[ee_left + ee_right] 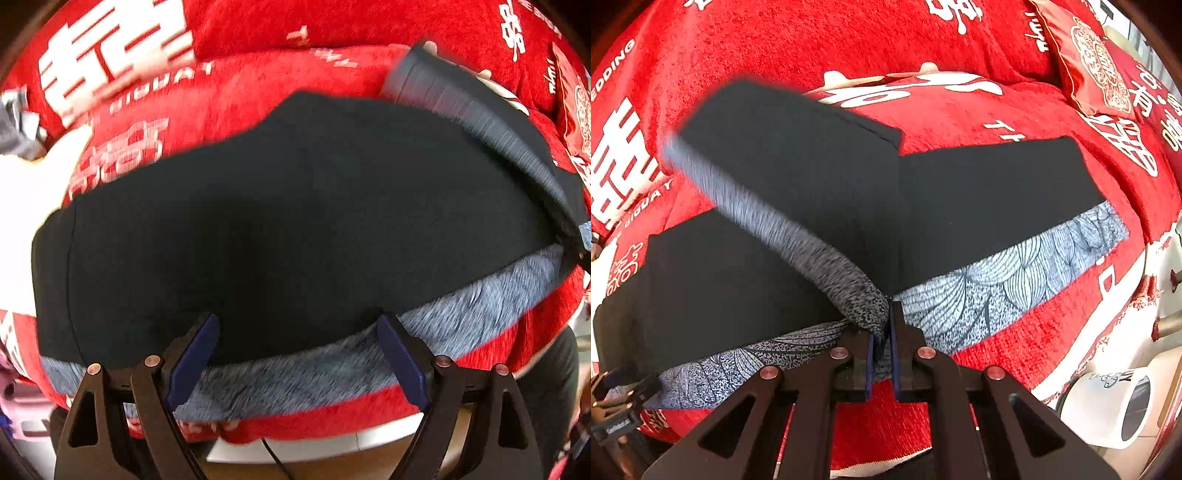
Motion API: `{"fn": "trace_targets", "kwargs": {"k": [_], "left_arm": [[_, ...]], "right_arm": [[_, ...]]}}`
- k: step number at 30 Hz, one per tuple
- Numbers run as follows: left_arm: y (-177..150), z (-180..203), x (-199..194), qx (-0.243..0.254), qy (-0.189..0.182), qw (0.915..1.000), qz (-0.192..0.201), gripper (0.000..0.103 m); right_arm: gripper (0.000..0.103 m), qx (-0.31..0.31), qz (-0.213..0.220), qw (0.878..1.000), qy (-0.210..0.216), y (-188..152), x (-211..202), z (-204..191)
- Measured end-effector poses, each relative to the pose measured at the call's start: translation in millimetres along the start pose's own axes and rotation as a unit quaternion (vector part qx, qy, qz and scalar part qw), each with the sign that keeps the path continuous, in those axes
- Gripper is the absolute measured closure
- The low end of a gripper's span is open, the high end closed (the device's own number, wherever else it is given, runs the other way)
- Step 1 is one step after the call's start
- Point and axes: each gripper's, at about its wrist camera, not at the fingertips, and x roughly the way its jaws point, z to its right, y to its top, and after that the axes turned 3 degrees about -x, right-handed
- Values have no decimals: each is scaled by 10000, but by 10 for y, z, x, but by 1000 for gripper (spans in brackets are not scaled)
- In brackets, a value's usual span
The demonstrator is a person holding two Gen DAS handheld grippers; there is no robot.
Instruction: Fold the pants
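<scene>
Pinched at lower centre by the right gripper [882,332], the pants' grey waistband [849,280] could be dragged askew, while the left gripper [299,354] is held open

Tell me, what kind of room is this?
Probably a living room or bedroom at home. The black pants lie on a soft seat or bed under a red plush cover printed with white characters, with a red embroidered cushion at the back.
</scene>
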Motion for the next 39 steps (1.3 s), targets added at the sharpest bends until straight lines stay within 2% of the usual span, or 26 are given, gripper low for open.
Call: {"fn": "trace_targets", "kwargs": {"k": [5,8,10,11,12,15,16,18,21,25,27,29,30,31,32,34,36,39], "left_arm": [[241,317,89,143,124,9998,-70,15],[379,461,132,355,203,9992,45,15],[516,522,177,394,205,9990,71,14],[581,504,190,330,170,9993,37,14],[639,491,198,219,118,9997,-13,14],[755,314,145,-186,180,9997,37,14],[761,221,102,-315,191,9993,92,14],[710,52,57,-513,173,9985,84,14],[469,-155,27,-746,209,9970,-38,14],[74,-300,61,-732,221,9965,-339,15],[-82,-301,54,-632,213,9971,-371,14],[-170,-273,37,-550,250,9978,-260,14],[-172,-252,40,-503,321,9980,-222,10],[-151,-227,52,-469,419,9978,-221,7],[-116,-214,66,-474,438,9977,-217,7],[-39,-207,98,-516,410,9975,-248,7],[21,-186,112,-509,414,9976,-222,7],[164,-93,136,-394,498,9978,-168,7]], "right_arm": [[93,-683,12,9970,-356,-32,-10,-182],[79,-904,112,9946,-498,-56,-104,-208],[60,-1022,251,9930,-536,-56,-213,-213],[55,-1094,323,9922,-509,-42,-265,-226],[45,-1174,375,9912,-479,-22,-296,-248],[41,-1629,551,9839,-482,71,-363,-451],[36,-1766,552,9815,-494,106,-344,-527],[27,-2173,535,9733,-506,200,-249,-730],[27,-2767,528,9582,-500,337,-11,-1094],[27,-3311,140,9421,-502,481,432,-1473],[23,-3330,298,9411,-508,570,480,-1518],[23,-3199,253,9463,-399,643,510,-1463],[29,-3066,236,9511,-302,677,521,-1399],[53,-2921,204,9560,-193,710,532,-1311],[63,-2799,158,9598,-112,737,541,-1231],[90,-2379,137,9711,106,795,494,-998],[91,-1930,164,9809,203,820,396,-756],[92,-1389,477,9890,195,803,169,-371]]}}
